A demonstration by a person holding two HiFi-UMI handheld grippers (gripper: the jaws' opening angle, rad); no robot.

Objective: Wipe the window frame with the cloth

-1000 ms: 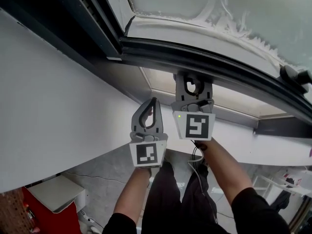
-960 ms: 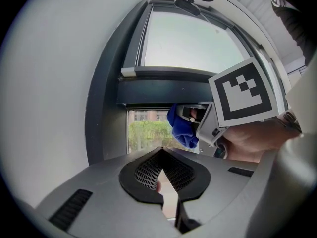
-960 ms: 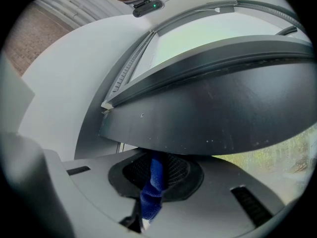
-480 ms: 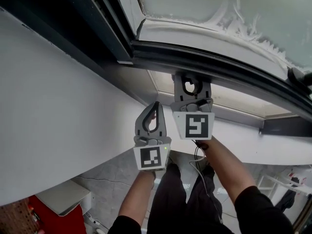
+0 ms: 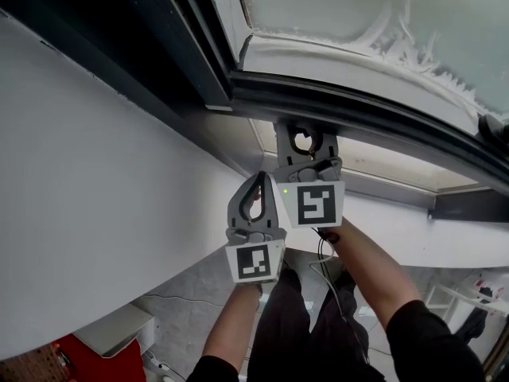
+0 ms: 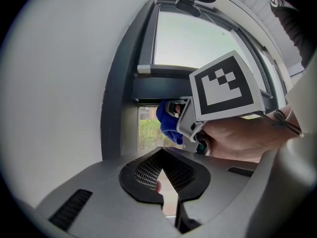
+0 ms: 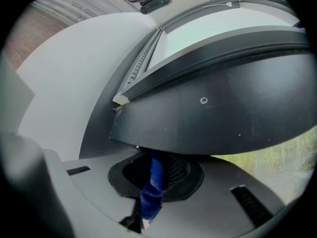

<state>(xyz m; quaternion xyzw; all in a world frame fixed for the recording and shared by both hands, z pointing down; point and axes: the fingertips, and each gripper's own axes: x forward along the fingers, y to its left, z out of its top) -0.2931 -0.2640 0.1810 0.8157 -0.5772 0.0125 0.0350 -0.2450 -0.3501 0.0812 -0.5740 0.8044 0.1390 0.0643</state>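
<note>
The window frame (image 7: pixel 223 113) is dark and smooth with a dull satin sheen and dust specks, probably painted metal. The cloth (image 7: pixel 154 182) is blue and fuzzy. The left tool (image 5: pixel 256 180) and right tool (image 5: pixel 305 130) are matt grey plastic, with black, finely gridded, rubbery-looking pads (image 6: pixel 143 173). The wall (image 5: pixel 95 173) is smooth matt white.

The window frame (image 5: pixel 342 106) crosses the head view from 10 o'clock to 3 o'clock. The right gripper (image 5: pixel 306 134) sits at centre, just under it, with the cloth (image 7: pixel 154 180) between its jaws. The left gripper (image 5: pixel 256 183) lies beside it at 7 o'clock.
</note>
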